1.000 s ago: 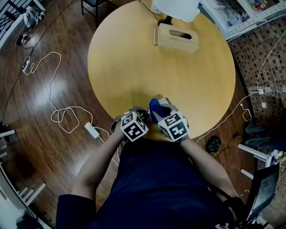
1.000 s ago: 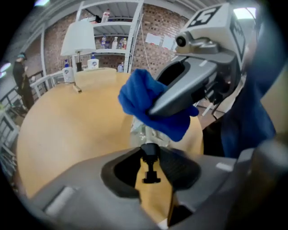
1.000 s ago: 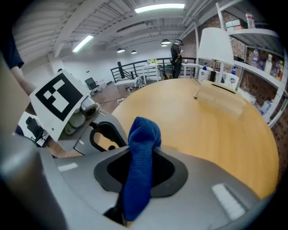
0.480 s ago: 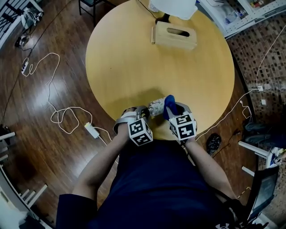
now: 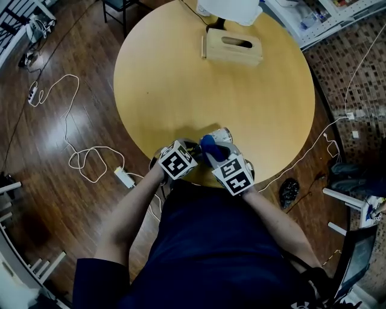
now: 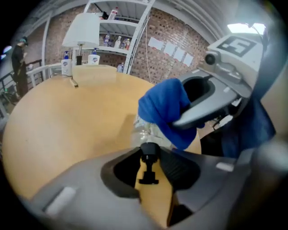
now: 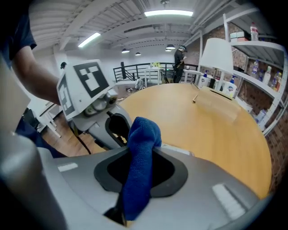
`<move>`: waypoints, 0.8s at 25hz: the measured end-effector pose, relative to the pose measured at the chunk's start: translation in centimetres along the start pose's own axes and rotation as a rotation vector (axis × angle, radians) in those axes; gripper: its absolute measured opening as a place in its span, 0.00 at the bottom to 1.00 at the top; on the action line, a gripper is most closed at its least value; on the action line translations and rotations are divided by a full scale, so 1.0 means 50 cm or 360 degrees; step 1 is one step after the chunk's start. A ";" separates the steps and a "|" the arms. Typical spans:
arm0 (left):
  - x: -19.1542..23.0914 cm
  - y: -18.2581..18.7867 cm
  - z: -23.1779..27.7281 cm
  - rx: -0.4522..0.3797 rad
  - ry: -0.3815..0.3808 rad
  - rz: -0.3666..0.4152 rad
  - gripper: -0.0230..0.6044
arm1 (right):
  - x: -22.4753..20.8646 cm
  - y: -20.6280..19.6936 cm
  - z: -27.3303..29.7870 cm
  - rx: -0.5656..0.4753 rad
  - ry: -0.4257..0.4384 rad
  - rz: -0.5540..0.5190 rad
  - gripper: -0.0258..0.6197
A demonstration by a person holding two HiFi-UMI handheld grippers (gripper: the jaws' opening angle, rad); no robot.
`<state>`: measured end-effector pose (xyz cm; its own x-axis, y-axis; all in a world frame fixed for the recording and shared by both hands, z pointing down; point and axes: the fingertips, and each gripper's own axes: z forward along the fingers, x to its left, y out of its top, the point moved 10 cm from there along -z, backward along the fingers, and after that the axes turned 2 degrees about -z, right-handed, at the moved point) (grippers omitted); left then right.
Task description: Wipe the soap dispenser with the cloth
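The clear soap dispenser (image 5: 221, 135) lies on its side near the front edge of the round wooden table (image 5: 181, 78). My left gripper (image 5: 194, 148) is shut on its black pump head (image 6: 149, 152), and the clear body (image 6: 145, 129) points away from the jaws. My right gripper (image 5: 215, 152) is shut on a folded blue cloth (image 5: 208, 145), which rests over the bottle's middle. In the right gripper view the cloth (image 7: 139, 157) stands up between the jaws and hides most of the bottle. The left gripper view shows the cloth (image 6: 165, 108) draped on the bottle under the right gripper's fingers (image 6: 211, 105).
A wooden tissue box (image 5: 233, 49) and a white lamp shade (image 5: 230, 9) stand at the table's far side. White cables (image 5: 81, 154) and a power adapter (image 5: 125, 177) lie on the wooden floor at left. Shelves stand beyond the table at right.
The right gripper slid the cloth to the right along the bottle, then back left toward the pump end. The left gripper kept its hold and shifted only slightly.
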<state>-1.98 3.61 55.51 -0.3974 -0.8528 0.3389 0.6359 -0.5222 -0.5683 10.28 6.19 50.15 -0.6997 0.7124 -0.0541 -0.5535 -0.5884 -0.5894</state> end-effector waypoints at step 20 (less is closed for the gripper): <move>-0.011 -0.020 -0.017 0.0023 0.0173 -0.0040 0.41 | 0.002 0.046 0.029 0.0013 0.0034 -0.0103 0.18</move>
<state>-2.96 4.62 55.23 -0.4823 -0.8336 0.2692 0.6340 -0.5443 -0.5494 8.29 4.35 49.93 -0.6528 0.7568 -0.0334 -0.6007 -0.5440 -0.5858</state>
